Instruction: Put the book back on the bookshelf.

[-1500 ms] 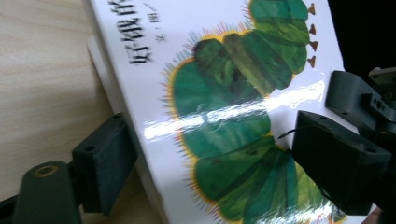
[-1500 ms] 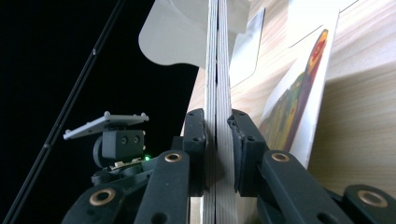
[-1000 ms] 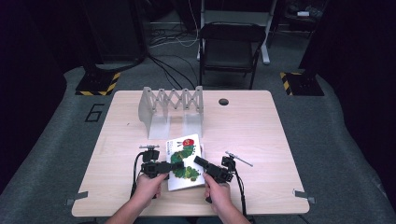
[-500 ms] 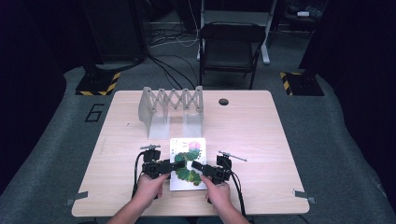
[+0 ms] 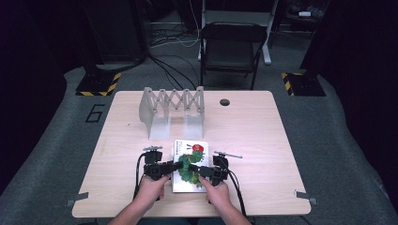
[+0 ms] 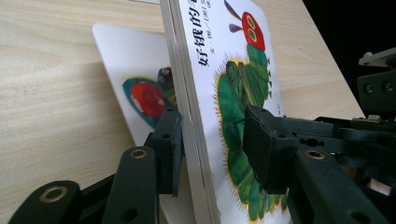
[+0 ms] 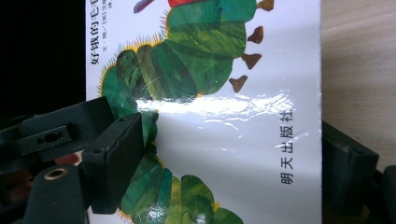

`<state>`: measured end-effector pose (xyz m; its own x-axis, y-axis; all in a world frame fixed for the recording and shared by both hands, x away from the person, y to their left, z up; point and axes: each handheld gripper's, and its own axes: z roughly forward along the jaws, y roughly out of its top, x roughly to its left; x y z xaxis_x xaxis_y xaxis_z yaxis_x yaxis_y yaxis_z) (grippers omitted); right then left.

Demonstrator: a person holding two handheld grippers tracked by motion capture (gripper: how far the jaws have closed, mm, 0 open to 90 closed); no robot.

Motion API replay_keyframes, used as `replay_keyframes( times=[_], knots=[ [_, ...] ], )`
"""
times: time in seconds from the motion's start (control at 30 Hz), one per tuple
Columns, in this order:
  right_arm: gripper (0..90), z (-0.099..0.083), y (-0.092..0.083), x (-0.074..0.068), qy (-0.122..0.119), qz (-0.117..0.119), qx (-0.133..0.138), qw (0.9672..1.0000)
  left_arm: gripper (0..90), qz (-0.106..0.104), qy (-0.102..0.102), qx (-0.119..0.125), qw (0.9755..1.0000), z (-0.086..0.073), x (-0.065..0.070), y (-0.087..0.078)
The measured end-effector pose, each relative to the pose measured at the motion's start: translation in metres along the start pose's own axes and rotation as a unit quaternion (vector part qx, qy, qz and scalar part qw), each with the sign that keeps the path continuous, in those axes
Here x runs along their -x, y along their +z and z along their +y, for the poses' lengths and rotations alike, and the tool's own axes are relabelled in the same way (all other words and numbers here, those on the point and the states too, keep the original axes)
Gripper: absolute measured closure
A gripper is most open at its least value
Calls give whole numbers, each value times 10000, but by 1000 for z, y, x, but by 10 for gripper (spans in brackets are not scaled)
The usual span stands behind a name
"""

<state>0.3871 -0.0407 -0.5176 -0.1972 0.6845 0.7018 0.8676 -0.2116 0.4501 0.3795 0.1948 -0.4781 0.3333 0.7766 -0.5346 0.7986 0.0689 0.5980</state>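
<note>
Left gripper (image 6: 210,149): jaws just closing on lifted white caterpillar picture book (image 6: 224,93), pads gripping pages.
Right gripper (image 7: 233,158): jaws just opening, releasing cover; handover done.

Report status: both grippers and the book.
Left gripper just closed onto book, part lifted. Right gripper just opening, astride book, no grip. Rack clear behind.

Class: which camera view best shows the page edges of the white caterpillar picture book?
The left gripper view: the white caterpillar picture book shows its stacked page edges between the left gripper jaws. The right gripper view shows its glossy cover flat; the high view shows it small on the wooden table.
</note>
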Motion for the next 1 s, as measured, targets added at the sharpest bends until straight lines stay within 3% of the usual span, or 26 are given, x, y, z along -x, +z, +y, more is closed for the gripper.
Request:
replay_keyframes(
  times=[0.2, 0.3, 0.43, 0.53, 0.57, 0.67, 0.7, 0.77, 0.8, 0.83, 0.87, 0.9, 0.93, 1.0],
  knots=[
    [193, 2, -1, 2, 191, 127, -91, 9997, 612, -63, 22, 70, 10000, 2, -2, 0],
    [199, 2, -1, 2, 152, 130, -112, 9997, 613, 3, -87, 23, 10000, 2, 0, 0],
    [185, 3, -2, 1, -38, 35, -165, 9999, 612, 170, 74, -55, 9998, 4, 3, 1],
    [172, 2, -6, 3, -298, -201, -206, 9991, 612, 266, 21, -96, 9996, 5, 6, 2],
    [188, 1, -14, 5, -530, -412, -59, 9977, 613, 326, 36, -113, 9994, 5, 7, 3],
    [182, 0, -20, 8, -660, -455, -10, 9968, 608, 453, 69, -196, 9988, 8, 10, 3],
    [169, -4, -26, 5, -1017, -487, 70, 9936, 606, 623, 157, -260, 9976, 10, 16, 3],
    [166, -6, -29, 3, -1133, -496, 84, 9923, 605, 723, 225, -264, 9968, 12, 21, 4],
    [169, -12, -35, 0, -1568, -493, 175, 9862, 603, 858, 368, -298, 9952, 14, 27, 5],
    [171, -15, -37, -3, -1584, -503, 202, 9859, 602, 858, 368, -298, 9952, 14, 27, 5],
    [172, -20, -42, -6, -1756, -492, 235, 9829, 601, 1013, 433, -341, 9933, 17, 32, 7],
    [172, -20, -42, -6, -1756, -492, 235, 9829, 599, 1013, 433, -341, 9933, 17, 32, 7],
    [175, -23, -44, -8, -1874, -497, 286, 9806, 599, 1130, 483, -370, 9917, 19, 36, 8],
    [195, -34, -52, -12, -2307, -535, 491, 9703, 596, 1268, 543, -444, 9894, 22, 40, 9]
  ],
)
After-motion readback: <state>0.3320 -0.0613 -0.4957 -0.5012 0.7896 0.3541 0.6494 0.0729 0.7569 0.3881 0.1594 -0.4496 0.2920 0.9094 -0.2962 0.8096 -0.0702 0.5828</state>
